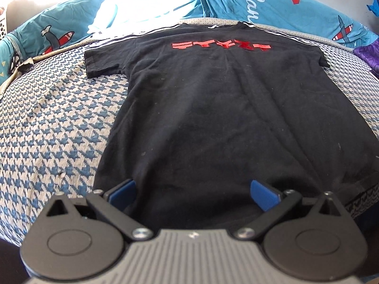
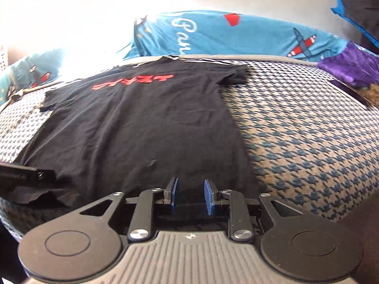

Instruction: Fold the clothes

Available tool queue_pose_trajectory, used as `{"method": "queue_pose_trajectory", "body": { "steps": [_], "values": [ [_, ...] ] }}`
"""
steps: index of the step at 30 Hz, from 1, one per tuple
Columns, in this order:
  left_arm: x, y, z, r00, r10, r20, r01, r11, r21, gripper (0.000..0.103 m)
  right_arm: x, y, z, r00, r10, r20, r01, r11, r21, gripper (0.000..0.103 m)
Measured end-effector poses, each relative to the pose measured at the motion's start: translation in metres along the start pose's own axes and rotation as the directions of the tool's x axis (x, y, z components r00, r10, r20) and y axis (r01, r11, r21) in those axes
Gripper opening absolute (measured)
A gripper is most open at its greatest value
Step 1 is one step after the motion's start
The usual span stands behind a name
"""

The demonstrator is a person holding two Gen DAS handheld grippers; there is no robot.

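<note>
Shirt: one black T-shirt (image 1: 213,108) lies spread flat, print up, on the houndstooth bed cover (image 1: 52,123); collar at the far end by the blue pillows (image 1: 260,0), hem nearest both tools.
Left gripper (image 1: 193,190): over the shirt's hem, jaws spread wide, holding nothing.
Right gripper (image 2: 190,197): at the hem nearer the shirt's right edge, jaws parted by a narrow gap; cloth between them cannot be confirmed.
Risks: pinching only the top layer would let the back panel drag and bunch; uneven lifting by the two tools would skew any fold; the cover could be caught with the hem.
Count: one shirt, two sleeves out, two grippers, one purple cloth (image 2: 350,68) beyond the shirt's right sleeve.
</note>
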State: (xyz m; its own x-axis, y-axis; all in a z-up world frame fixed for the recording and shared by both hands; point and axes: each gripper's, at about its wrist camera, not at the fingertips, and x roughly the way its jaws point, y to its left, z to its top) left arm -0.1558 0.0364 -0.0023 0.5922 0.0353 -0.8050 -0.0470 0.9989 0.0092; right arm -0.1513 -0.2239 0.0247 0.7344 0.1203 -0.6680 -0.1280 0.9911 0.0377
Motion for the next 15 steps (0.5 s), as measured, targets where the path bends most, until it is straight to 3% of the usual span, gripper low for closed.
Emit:
{"method": "queue_pose_trajectory", "body": {
  "steps": [7, 11, 15],
  "values": [
    [-0.003, -0.004, -0.005, 1.000, -0.006, -0.008, 0.006, 1.000, 0.007, 0.103, 0.001, -0.029, 0.002, 0.991, -0.131, 0.013, 0.127, 0.981, 0.146, 0.029],
    [-0.005, -0.008, -0.011, 1.000, 0.008, -0.013, -0.008, 0.999, 0.034, 0.103, 0.003, -0.037, 0.001, 0.978, -0.206, 0.015, 0.199, 0.962, 0.188, 0.044],
    [-0.006, -0.009, -0.014, 1.000, 0.011, -0.017, -0.010, 0.999, 0.046, 0.103, 0.014, -0.045, 0.002, 0.977, -0.215, -0.011, 0.211, 0.947, 0.241, 0.045]
  ]
}}
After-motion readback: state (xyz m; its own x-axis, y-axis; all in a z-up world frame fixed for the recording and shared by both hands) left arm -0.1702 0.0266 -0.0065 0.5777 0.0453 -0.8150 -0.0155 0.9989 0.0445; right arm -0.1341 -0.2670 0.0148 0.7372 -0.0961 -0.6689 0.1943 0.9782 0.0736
